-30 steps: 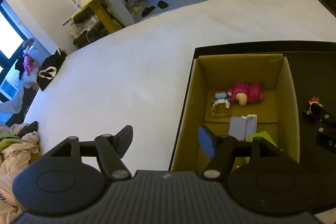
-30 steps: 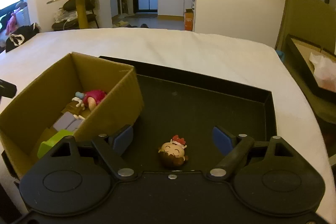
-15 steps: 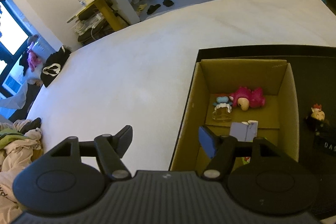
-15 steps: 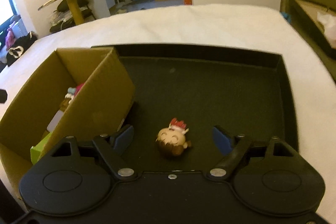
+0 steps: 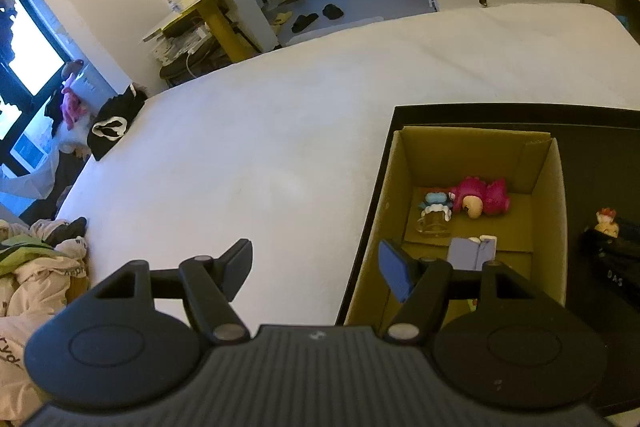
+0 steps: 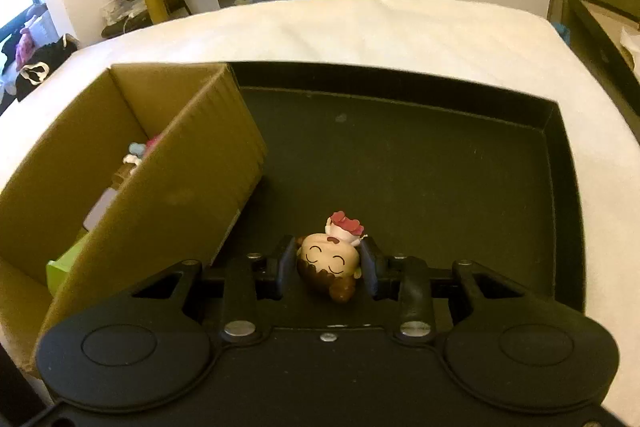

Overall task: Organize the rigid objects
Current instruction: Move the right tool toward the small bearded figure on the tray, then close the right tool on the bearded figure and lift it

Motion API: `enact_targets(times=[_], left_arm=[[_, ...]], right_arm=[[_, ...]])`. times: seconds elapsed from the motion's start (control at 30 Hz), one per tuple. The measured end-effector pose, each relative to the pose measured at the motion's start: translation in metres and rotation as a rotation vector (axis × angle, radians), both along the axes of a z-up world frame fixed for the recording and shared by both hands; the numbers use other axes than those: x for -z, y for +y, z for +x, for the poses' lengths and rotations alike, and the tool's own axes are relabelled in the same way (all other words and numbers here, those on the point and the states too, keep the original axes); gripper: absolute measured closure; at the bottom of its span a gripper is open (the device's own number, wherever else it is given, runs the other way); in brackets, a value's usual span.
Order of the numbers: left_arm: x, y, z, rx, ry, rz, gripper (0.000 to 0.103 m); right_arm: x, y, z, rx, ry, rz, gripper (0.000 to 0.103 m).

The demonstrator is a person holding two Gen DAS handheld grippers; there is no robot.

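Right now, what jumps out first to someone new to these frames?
The right gripper, shut on a smiling figurine over the black tray. Beside it stands an open cardboard box in the tray's left part, with a pink toy and other small items inside. The left gripper hangs open and empty over the white bed, at the box's edge.

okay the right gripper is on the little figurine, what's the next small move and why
Probably lift it straight up. The right gripper is shut on the figurine, which lies on the black tray; the box wall beside it must be cleared.
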State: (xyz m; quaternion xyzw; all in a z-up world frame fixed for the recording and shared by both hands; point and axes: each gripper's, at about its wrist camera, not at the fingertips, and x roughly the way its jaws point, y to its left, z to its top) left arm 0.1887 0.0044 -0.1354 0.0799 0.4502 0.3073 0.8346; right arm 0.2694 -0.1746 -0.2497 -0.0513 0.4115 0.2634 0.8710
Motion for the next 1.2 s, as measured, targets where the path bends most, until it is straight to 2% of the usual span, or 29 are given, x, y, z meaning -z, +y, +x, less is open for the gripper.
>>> enact_targets(times=[0.1,0.5,0.67,0.93,1.03,1.2], left_arm=[[-0.001,0.001,-0.005,-0.002,-0.003,0.001,0.035],[-0.003,0.011,-0.026,-0.008,-0.014,-0.013,0.035],[0.002,0.020,-0.033,-0.017,-0.017,-0.043,0.035],[0.011,0.030,-0.039,0.026,-0.039,-0.120,0.035],[0.015,0.037,-0.039,0.025,-0.057,-0.154,0.035],[0.024,0.044,-0.040,0.044,-0.073,-0.204,0.035]], right_arm=[[-0.010,-0.002,-0.005,-0.002,-0.029,-0.013,0.069],[-0.054,-0.011,-0.004,0.040,-0.085,0.073,0.069],[-0.068,-0.007,-0.005,0.046,-0.119,0.075,0.069],[-0.087,-0.001,-0.011,0.042,-0.165,0.051,0.069],[-0.091,0.005,-0.014,0.045,-0.169,0.003,0.069],[-0.090,0.011,-0.017,0.071,-0.136,-0.023,0.069]])
